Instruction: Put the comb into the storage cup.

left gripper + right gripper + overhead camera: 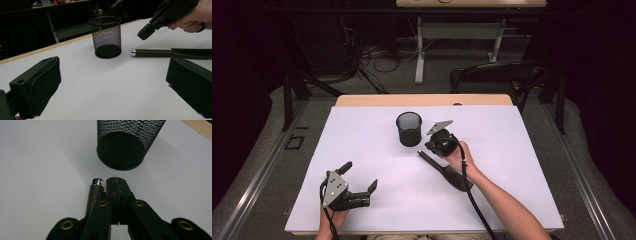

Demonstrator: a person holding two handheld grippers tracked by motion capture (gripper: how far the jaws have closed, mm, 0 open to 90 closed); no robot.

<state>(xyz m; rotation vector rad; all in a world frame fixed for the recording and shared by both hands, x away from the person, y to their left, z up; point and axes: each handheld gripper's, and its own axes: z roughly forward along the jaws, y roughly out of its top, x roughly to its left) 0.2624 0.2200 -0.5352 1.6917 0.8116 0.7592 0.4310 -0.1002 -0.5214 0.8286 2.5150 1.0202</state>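
A black mesh cup (409, 129) (107, 37) (127, 145) stands upright and empty at the centre back of the white table cover (517, 150). A dark long-handled tool (444, 170) (155, 53) with a silver end cap (97, 181) lies flat just right of the cup, cap towards it. My right gripper (430, 146) (144, 34) (117, 182) hovers over the capped end, jaws pressed together with nothing between them; the handle runs beside and below them. My left gripper (359, 177) (112, 85) rests open near the front left, facing the cup.
A bare wooden strip of the table (422, 100) shows behind the cover. Beyond it stand a dark chair (502, 72) and another desk's white legs (419, 50), with cables (382, 57) on the floor.
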